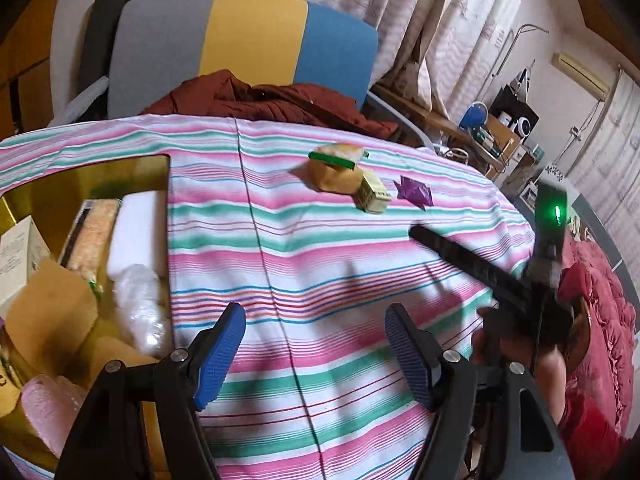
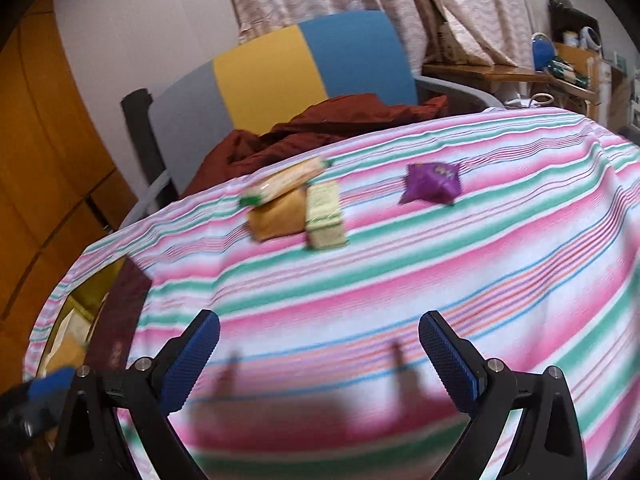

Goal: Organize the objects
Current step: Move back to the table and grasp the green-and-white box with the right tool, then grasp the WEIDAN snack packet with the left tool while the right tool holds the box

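**Box partly filled, four things left on the cloth**

The worktop [image 1: 320, 264] is covered with a striped cloth, and most of its surface is seen bare. At its left edge a gold box [image 1: 92, 184] stands, and it is already well filled: a white block [image 1: 138, 232], a long snack packet [image 1: 94, 236], a clear plastic bag [image 1: 140, 304], a brown cardboard piece [image 1: 52, 312], a white carton [image 1: 16, 256] and a pink roll [image 1: 44, 408] are seen inside or at its near end. This part of the work is judged as done.

What is left lies together on the far side of the cloth, well apart from the box. A tan pouch [image 2: 276, 216] is seen there, with a green-ended packet [image 2: 288, 182] resting on top of it and a small pale box [image 2: 325, 216] touching its right side. A purple wrapper [image 2: 434, 184] lies alone, near them to the right.

The left tool [image 1: 316, 356] is held wide open over the bare cloth beside the box, and nothing is gripped by it. The right tool [image 2: 320, 360] is also wide open and empty, and it is pointed toward the remaining group. The right-wrist view is blurred, so the small print cannot be read.

By this judgement more than half is finished, and four things are still to be carried to the box.
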{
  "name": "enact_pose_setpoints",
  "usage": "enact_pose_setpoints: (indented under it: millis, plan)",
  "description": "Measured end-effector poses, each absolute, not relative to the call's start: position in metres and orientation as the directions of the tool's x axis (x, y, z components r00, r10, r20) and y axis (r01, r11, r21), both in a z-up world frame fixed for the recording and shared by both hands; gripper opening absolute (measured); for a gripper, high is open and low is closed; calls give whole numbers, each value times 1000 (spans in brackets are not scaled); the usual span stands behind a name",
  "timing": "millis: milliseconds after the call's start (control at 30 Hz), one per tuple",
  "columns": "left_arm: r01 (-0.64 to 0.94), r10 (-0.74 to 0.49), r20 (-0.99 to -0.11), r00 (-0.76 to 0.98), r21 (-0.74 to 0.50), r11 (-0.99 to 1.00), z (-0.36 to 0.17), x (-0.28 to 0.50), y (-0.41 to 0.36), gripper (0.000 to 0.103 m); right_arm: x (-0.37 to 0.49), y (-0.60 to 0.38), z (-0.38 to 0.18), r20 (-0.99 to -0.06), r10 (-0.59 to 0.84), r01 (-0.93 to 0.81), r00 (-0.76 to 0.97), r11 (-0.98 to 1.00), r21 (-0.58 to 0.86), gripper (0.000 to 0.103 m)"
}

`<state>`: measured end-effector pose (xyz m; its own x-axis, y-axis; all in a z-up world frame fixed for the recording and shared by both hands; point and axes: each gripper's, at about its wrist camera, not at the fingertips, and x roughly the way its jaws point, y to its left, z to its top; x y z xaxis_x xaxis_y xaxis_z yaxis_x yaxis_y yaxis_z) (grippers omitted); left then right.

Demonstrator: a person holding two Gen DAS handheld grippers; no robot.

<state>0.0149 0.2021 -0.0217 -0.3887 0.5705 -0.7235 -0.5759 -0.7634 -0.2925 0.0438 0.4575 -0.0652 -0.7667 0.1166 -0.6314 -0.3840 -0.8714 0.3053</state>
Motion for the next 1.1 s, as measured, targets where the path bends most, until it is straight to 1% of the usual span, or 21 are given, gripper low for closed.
enact_pose_setpoints:
  millis: [100, 167, 300, 333, 400, 467, 500, 567, 600, 633, 667, 700, 933, 1100]
  plan:
    - [-570, 566, -736, -372, -300, -765, -27, 17, 207, 73, 25, 470, -60, -616, 122, -376, -778, -876, 301, 100]
    - [-564, 570, -739, -360, -314, -764, -31, 21, 209, 73, 9, 477, -58, -609, 122, -370, -784, -879, 300, 96]
    - [-573, 560, -753, -345, -303, -761, -36, 27, 215, 73, -29, 485, -63, -637, 121, -367, -761, -890, 270, 75]
    - [-575, 556, -757, -344, -298, -762, -37, 28, 216, 73, -40, 486, -66, -653, 130, -368, -746, -898, 242, 71]
    - [-572, 549, -763, -341, -295, -765, -39, 28, 217, 73, -60, 486, -75, -682, 160, -367, -713, -915, 169, 70]
    - [-563, 546, -765, -341, -299, -770, -40, 26, 216, 73, -70, 490, -84, -715, 145, -365, -684, -916, 164, 66]
    - [-559, 545, -766, -341, -301, -772, -41, 25, 217, 73, -72, 492, -87, -725, 136, -367, -675, -914, 170, 61]
    - [-555, 542, -769, -338, -302, -775, -42, 22, 219, 73, -73, 495, -94, -739, 120, -370, -663, -910, 184, 55]
    - [-556, 539, -773, -335, -299, -776, -43, 20, 222, 73, -72, 497, -96, -735, 122, -375, -667, -908, 190, 51]
    - [-557, 536, -776, -333, -296, -776, -43, 17, 226, 73, -69, 499, -96, -727, 120, -377, -676, -904, 201, 40]
    - [-558, 538, -775, -332, -298, -774, -42, 14, 228, 73, -66, 502, -95, -719, 111, -378, -686, -899, 222, 33]
    - [-557, 544, -772, -329, -307, -772, -41, 10, 232, 73, -64, 503, -96, -717, 114, -385, -688, -894, 228, 30]
    - [-540, 539, -773, -335, -311, -782, -35, -24, 257, 73, -39, 508, -98, -710, 161, -457, -685, -855, 247, 30]
    - [-583, 508, -781, -364, -235, -778, -29, -58, 292, 74, -35, 509, -98, -706, 182, -475, -684, -846, 242, 30]
